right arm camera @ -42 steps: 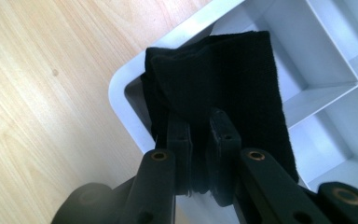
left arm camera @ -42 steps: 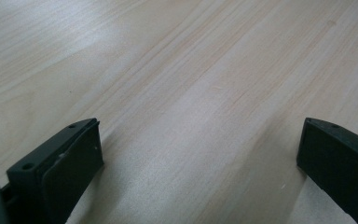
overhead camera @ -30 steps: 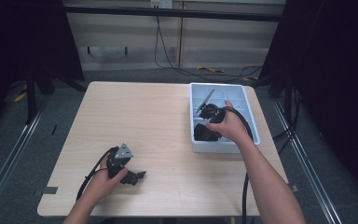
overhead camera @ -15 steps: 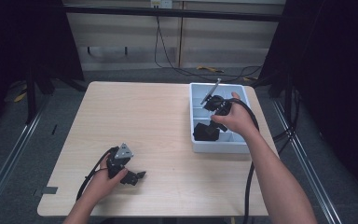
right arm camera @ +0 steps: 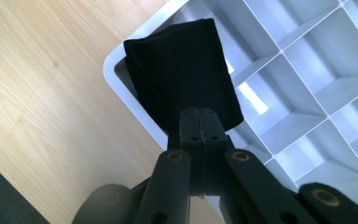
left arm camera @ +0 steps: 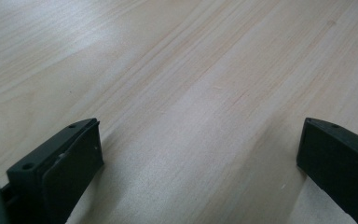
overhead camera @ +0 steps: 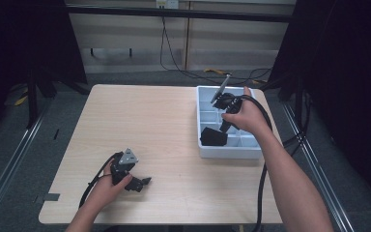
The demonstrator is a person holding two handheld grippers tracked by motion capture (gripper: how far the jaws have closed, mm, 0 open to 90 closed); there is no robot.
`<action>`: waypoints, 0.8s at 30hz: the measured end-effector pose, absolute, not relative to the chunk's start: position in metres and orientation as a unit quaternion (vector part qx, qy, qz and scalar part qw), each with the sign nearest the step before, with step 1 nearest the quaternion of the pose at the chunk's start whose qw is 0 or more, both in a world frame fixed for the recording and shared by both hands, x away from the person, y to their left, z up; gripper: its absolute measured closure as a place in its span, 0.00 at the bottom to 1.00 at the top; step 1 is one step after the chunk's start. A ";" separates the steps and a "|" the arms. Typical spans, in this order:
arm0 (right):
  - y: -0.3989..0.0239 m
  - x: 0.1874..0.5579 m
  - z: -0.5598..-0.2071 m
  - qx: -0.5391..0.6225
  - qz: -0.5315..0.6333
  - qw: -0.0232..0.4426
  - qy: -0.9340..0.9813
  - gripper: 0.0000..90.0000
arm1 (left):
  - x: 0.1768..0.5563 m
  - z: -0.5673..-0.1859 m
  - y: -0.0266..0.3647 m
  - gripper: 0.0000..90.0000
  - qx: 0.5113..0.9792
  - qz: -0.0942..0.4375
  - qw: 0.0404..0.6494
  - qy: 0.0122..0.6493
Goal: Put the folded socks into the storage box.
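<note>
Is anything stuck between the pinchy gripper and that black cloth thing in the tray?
Nothing visible is. The right gripper is already shut on the folded black cloth, its fingers pinching one edge. The cloth hangs over the near corner of the light grey divided plastic tray, by the tray wall.

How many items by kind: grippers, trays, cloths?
Grippers: 2, left gripper and right gripper
Divided trays: 1, grey tray
Black cloths: 1, black cloth, pinched in the right gripper
Total: 4
</note>
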State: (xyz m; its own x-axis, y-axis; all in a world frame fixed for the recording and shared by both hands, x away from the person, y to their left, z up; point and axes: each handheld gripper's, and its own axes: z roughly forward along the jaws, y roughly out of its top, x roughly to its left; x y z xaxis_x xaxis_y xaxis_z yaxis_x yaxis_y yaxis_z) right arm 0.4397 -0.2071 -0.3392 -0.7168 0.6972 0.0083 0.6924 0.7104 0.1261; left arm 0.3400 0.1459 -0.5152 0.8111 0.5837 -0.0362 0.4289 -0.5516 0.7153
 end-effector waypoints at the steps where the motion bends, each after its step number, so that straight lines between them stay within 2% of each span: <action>1: -0.206 0.440 -0.340 0.379 0.060 0.022 0.923 1.00 | 0.340 -0.515 0.146 0.00 0.875 0.103 0.375 0.289; 24: -0.194 0.456 -0.374 0.385 0.073 0.009 0.920 1.00 | 0.340 -0.515 0.146 0.00 0.875 0.103 0.375 0.290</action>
